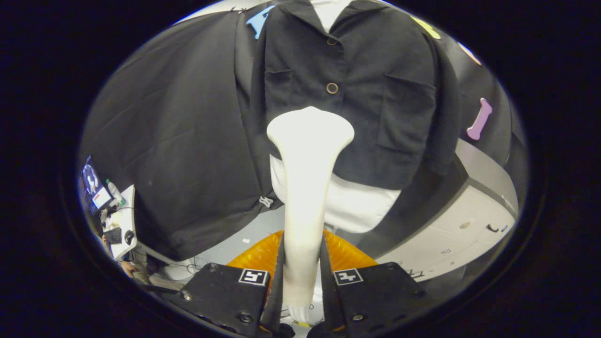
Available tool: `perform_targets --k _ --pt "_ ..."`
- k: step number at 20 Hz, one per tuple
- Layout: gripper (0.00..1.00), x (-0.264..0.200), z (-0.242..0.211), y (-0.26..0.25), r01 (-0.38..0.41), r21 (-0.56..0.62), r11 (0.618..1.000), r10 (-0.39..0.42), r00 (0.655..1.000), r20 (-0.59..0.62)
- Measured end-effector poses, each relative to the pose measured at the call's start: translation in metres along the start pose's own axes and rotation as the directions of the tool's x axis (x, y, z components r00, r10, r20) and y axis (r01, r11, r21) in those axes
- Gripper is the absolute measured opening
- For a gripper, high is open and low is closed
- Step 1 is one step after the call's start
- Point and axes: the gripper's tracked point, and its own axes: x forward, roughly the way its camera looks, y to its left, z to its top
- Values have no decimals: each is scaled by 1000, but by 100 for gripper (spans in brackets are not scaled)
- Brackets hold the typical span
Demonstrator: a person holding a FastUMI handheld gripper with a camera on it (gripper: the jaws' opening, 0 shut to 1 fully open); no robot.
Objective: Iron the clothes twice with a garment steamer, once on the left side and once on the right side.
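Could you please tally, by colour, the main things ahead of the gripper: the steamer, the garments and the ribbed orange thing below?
White: 2, the garment steamer clamped between the gripper fingers, and the white undershirt below the jacket hem
Black: 1, the buttoned jacket just beyond the steamer's head
Orange: 1, the ribbed orange piece behind the fingers
Total: 4

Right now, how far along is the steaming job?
Done: the gripper is shut on the steamer. In hand: its head is raised in front of the black jacket, near the middle below the buttons. Left: whether either side pass is finished cannot be told from this picture.
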Motion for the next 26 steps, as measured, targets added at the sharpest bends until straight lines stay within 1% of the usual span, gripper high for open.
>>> perform_targets --k 4,8,9,14,20,26 --pt "38 -25 -25 -29 30 55 998 -30 1000 7" --pt "38 -67 -38 -68 58 125 991 -66 996 61" --pt "38 -77 -41 -80 65 144 987 -77 994 80" --pt "38 -131 -72 -144 104 213 971 -128 986 105" --pt "38 -205 -122 -226 177 292 940 -223 966 132" --pt "38 -272 -198 -297 244 392 887 -304 948 97"
